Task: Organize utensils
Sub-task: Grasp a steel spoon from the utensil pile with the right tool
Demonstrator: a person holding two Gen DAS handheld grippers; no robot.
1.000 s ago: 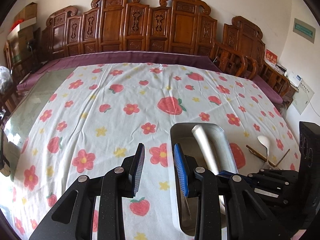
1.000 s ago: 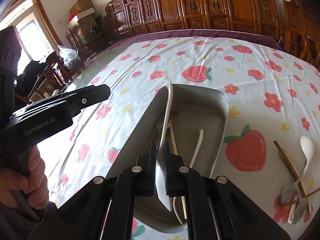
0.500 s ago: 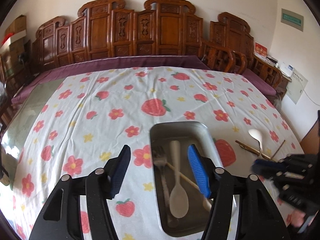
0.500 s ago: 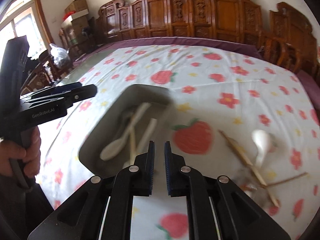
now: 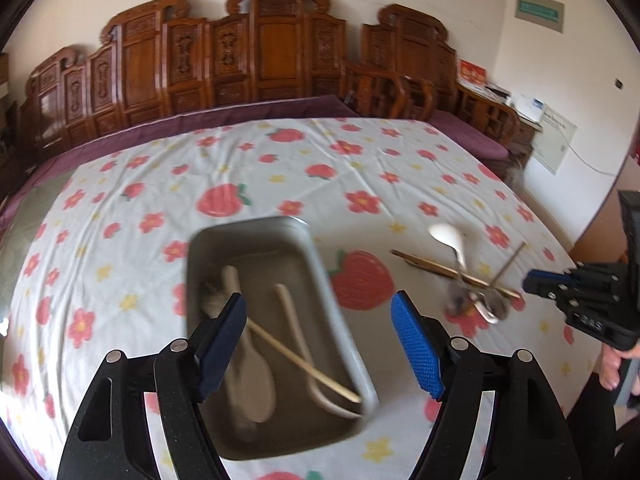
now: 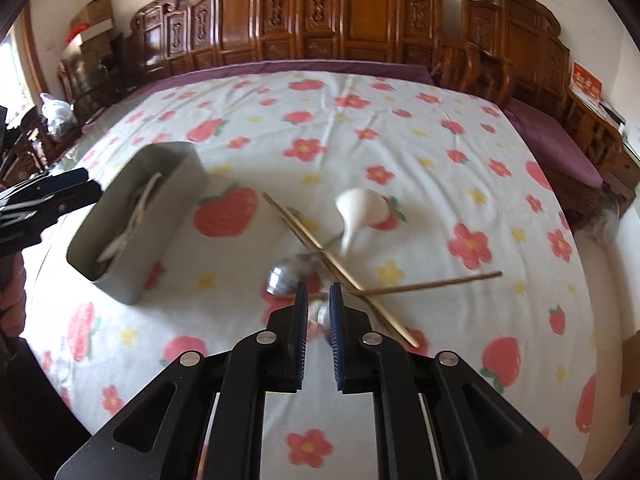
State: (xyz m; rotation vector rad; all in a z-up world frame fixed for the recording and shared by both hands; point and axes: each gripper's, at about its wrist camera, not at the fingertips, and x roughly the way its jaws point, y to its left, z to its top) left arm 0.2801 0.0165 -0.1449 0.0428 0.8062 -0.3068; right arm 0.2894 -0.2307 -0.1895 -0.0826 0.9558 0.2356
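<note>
Left gripper [image 5: 318,344] hangs over the metal tray [image 5: 320,276], jaws wide & just been opening, nothing pinched between them, only the tray's contents showing through the gap. In the tray: a pale spoon [image 5: 250,376] along the left side, a second pale handle [image 5: 298,336] curving toward the near right corner, one chopstick [image 5: 304,368] lying diagonally across both; something dark at the far left end, maybe a fork, too blurred to call. Tray sits on the flowered cloth [image 5: 120,240] covering the bench, a big strawberry print just right of it. Over to the right gripper [image 6: 318,304]: jaws narrow, a slim gap, just been easing apart, nothing clamped; it's poised right above the loose pile. That pile, well apart from the tray: a white ceramic spoon [image 6: 360,210] bowl-up at the far side, chopsticks [image 6: 340,268] crossed in an X, a metal spoon bowl [image 6: 282,280] just left of the jaw tips & another shiny bit partly hidden behind them. Carved wooden chair backs [image 6: 340,20] line the far edge. A hand [image 5: 612,364] grips the right tool's handle at the frame's edge.
</note>
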